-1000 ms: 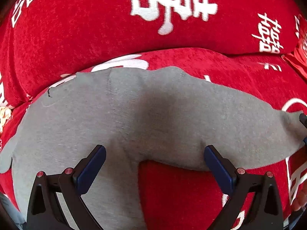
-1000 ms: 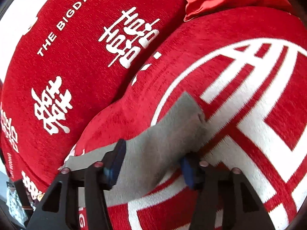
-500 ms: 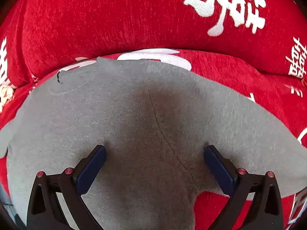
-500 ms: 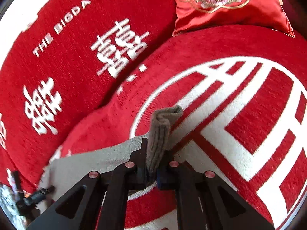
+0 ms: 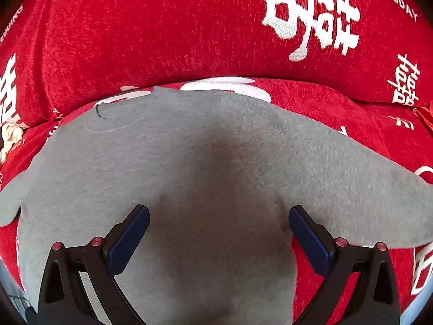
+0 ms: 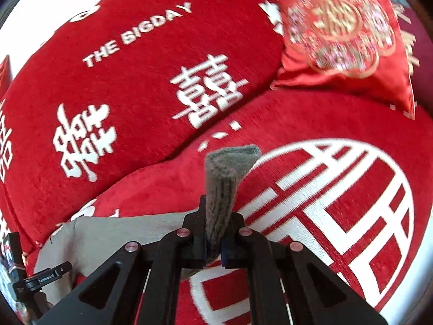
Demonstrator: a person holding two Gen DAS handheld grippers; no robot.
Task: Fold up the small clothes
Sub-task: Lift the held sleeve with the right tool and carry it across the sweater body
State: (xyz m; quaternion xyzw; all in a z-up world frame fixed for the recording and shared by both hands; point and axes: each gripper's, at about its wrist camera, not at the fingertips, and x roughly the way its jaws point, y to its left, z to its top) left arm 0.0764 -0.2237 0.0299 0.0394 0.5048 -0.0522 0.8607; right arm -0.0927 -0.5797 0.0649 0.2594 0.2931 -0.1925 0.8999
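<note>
A small grey garment (image 5: 216, 149) lies spread flat on the red sofa seat (image 5: 365, 124). My left gripper (image 5: 217, 214) hovers just over its middle, open, with both blue pads (image 5: 130, 238) wide apart and nothing pinched between them. My right gripper (image 6: 215, 230) is shut on the ribbed end of one grey leg (image 6: 224, 173), which stands bunched up out of the jaws, raised off the seat. The rest of the grey garment (image 6: 108, 241) trails flat to the lower left in the right wrist view.
The sofa back cushion (image 6: 121, 86) in red with white characters rises right behind the garment. A red satin embroidered pillow (image 6: 341, 40) leans at the far right. A large white round emblem (image 6: 351, 203) marks the seat. A cream braided cord (image 5: 10, 135) sits at the left edge.
My right gripper has shut on the end of the grey leg and lifted it off the seat. My left gripper stayed open and slid leftward over the garment.
</note>
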